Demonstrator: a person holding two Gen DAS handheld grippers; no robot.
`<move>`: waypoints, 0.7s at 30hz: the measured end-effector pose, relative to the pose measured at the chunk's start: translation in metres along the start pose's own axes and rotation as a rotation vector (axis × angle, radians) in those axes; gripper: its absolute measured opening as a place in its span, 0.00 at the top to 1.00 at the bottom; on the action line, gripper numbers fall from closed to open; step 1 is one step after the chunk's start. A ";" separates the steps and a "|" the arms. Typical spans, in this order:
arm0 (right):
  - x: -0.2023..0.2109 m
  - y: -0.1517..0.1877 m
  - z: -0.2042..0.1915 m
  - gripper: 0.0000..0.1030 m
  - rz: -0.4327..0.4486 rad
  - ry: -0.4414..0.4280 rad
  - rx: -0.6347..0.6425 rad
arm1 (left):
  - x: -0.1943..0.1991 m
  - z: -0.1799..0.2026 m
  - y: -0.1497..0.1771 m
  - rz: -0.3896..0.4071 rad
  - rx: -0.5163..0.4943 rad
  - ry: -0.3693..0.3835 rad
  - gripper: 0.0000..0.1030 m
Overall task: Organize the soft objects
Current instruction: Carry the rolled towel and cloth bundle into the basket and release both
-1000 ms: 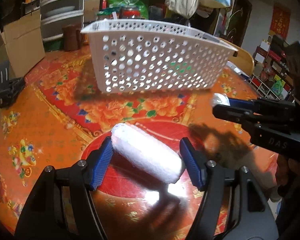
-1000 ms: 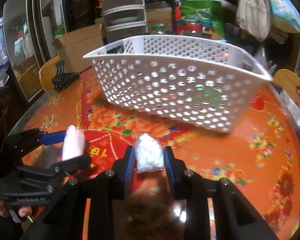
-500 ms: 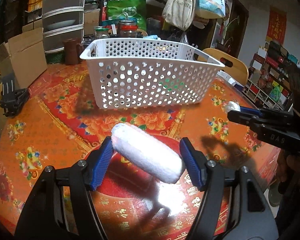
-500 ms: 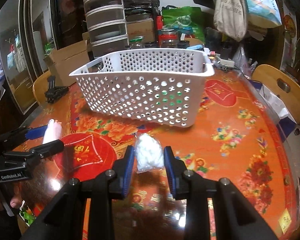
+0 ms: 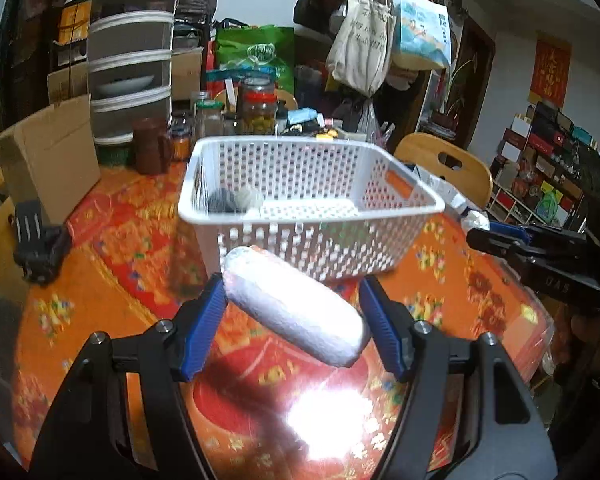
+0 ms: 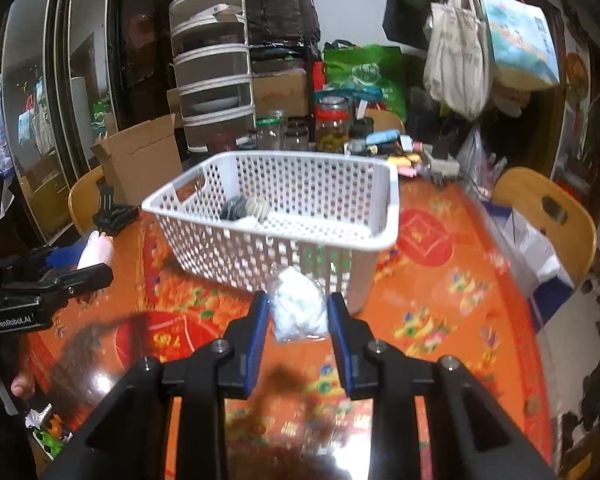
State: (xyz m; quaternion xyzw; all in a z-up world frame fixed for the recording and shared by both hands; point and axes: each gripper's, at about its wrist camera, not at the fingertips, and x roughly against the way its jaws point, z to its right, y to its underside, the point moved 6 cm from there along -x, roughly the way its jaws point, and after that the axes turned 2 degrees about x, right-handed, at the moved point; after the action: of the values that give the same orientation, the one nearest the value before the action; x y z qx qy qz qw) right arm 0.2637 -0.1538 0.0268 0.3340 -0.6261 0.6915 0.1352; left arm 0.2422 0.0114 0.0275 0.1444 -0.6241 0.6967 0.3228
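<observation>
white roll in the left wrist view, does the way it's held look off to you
Slightly: the white roll sits diagonally between the left hand-held gripper pads, pinched at its two ends, not square across. Nothing looks spilled or damaged; the white basket stands upright.

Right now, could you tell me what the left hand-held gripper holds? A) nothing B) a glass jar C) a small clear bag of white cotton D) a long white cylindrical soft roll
D: the left hand-held gripper clamps the long white cylindrical soft roll between its blue pads, in front of the white perforated plastic basket.
</observation>
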 end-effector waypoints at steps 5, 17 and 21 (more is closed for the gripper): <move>-0.004 -0.033 0.004 0.72 0.002 0.019 0.022 | -0.005 0.004 -0.044 0.002 0.004 0.011 0.36; -0.069 -0.093 0.024 0.72 -0.050 0.017 0.024 | -0.087 0.019 -0.132 -0.133 0.009 -0.002 0.36; -0.113 -0.096 0.026 0.72 -0.142 0.030 0.043 | -0.139 0.018 -0.127 -0.245 0.003 -0.027 0.36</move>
State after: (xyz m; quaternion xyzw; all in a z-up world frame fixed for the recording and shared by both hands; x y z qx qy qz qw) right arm 0.4126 -0.1352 0.0301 0.3702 -0.5838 0.6983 0.1860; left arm 0.4230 -0.0415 0.0447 0.2295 -0.6050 0.6511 0.3968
